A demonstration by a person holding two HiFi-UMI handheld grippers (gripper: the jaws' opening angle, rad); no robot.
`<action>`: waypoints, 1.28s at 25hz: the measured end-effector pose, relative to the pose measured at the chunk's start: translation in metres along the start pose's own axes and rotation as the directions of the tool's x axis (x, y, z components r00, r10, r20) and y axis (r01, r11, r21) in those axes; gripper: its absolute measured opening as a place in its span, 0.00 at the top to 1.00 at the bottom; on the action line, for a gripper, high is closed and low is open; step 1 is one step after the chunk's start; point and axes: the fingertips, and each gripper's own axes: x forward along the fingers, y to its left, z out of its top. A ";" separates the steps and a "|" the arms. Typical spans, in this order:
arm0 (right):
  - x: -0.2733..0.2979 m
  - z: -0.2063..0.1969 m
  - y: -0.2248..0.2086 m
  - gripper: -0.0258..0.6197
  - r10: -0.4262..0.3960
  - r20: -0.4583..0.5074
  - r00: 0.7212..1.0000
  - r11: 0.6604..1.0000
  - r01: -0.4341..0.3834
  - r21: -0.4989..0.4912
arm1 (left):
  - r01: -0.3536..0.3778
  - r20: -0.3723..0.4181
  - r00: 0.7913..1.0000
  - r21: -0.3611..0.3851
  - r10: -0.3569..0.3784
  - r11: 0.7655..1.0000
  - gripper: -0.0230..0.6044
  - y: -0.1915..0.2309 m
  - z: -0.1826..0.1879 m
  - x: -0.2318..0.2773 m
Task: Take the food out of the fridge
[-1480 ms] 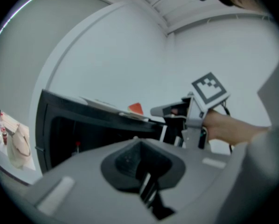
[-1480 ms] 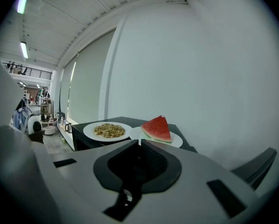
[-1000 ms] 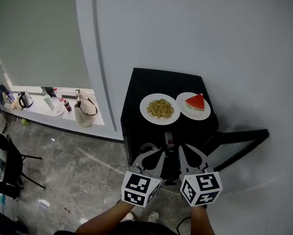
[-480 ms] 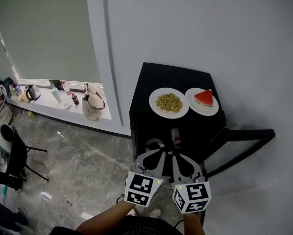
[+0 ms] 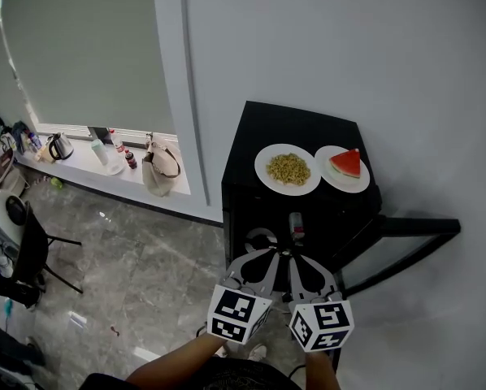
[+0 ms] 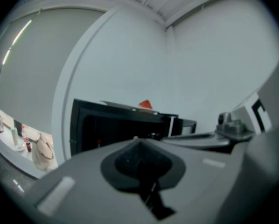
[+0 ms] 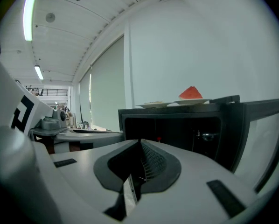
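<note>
The food sits on top of the small black fridge [image 5: 285,123], not inside it: a plate of yellowish, crumbly food [image 5: 288,169] and, just beside it to the right, a smaller plate [image 5: 337,182] bearing a watermelon slice [image 5: 346,162]. The chief risk, as I judge it, lies in the dark open compartment below, where a small bottle-like item with a red top [image 5: 296,224] stands near the front. If it counts as food, a reach with the tongs pressed together would knock it over rather than take it, since the jaws must part first. The two plates lie close to the top's front edge, so a careless lift from below could clip their rims and tip them off. The yellowish heap is loose and low on its white plate; the watermelon is a red wedge standing on its rind, bright against the wall. The fridge door [image 5: 410,227] stands swung wide to the right. The left gripper [image 6: 142,158] and the right gripper [image 7: 139,166] hang side by side before the opening, each with its jaws together and nothing between them. Off to the left, a window ledge [image 5: 80,169] carries a kettle [image 5: 60,146], bottles and a bag [image 5: 162,169].
</note>
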 end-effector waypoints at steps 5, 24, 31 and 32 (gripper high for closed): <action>0.012 -0.028 -0.007 0.94 0.055 0.006 0.998 0.981 -0.056 0.184 | -0.017 -0.002 1.000 0.003 0.017 1.000 0.97 0.004 -0.012 0.002; 0.115 -0.260 -0.040 0.94 0.210 -0.036 0.977 0.656 -0.113 0.746 | -0.159 -0.167 0.976 -0.126 0.137 0.979 0.97 0.065 -0.166 0.017; 0.171 -0.336 -0.045 0.87 0.177 -0.012 0.984 0.598 -0.098 0.795 | -0.093 -0.205 0.976 -0.093 0.072 0.991 0.97 0.076 -0.226 0.028; 0.180 -0.348 -0.046 0.86 0.170 -0.008 0.985 0.580 -0.094 0.809 | -0.087 -0.205 0.976 -0.086 0.068 0.992 0.97 0.079 -0.236 0.029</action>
